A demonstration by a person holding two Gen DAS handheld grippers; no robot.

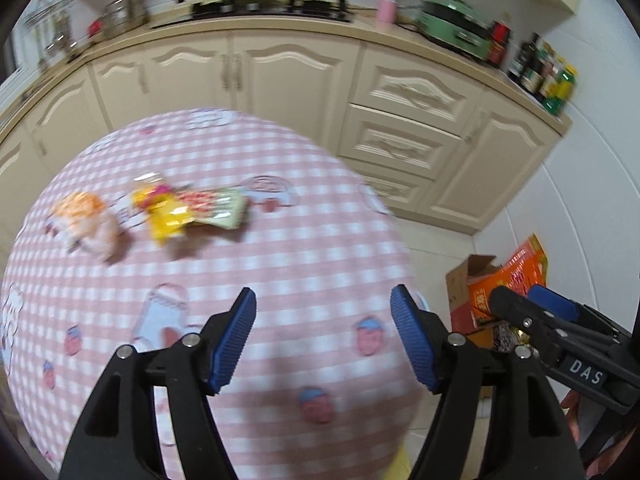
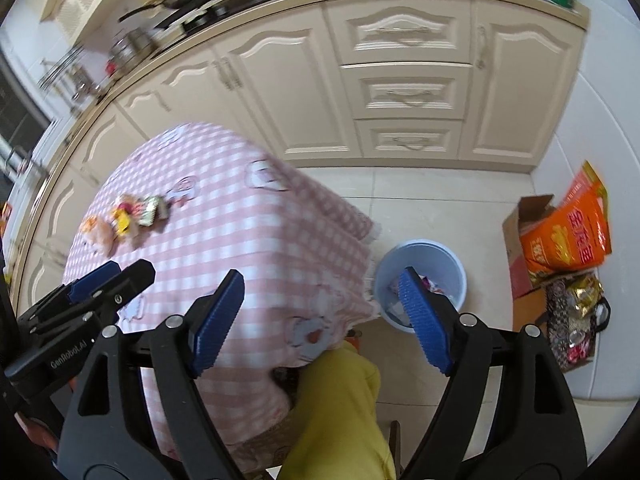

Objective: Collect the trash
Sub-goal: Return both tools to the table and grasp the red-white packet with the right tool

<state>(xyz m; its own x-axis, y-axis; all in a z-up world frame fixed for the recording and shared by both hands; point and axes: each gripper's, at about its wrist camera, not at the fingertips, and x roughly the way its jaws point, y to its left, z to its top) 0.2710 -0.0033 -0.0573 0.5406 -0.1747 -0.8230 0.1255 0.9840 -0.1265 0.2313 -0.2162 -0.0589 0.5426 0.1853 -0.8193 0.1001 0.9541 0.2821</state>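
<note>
Snack wrappers lie on the pink checked table (image 1: 280, 264): an orange-white wrapper (image 1: 86, 218), a yellow wrapper (image 1: 164, 210) and a green-red wrapper (image 1: 218, 208). They also show far left in the right wrist view (image 2: 128, 216). My left gripper (image 1: 323, 338) is open and empty above the table's near part, well short of the wrappers. My right gripper (image 2: 322, 316) is open and empty over the table's right edge (image 2: 340, 280). A light blue bin (image 2: 452, 264) with some trash inside stands on the floor beside the table.
Cream kitchen cabinets (image 1: 288, 76) run behind the table, with a stove and pans on top. A cardboard box with an orange bag (image 2: 568, 236) and a patterned bag (image 2: 572, 320) stand on the floor at right. The person's yellow trouser leg (image 2: 340, 412) is below the table.
</note>
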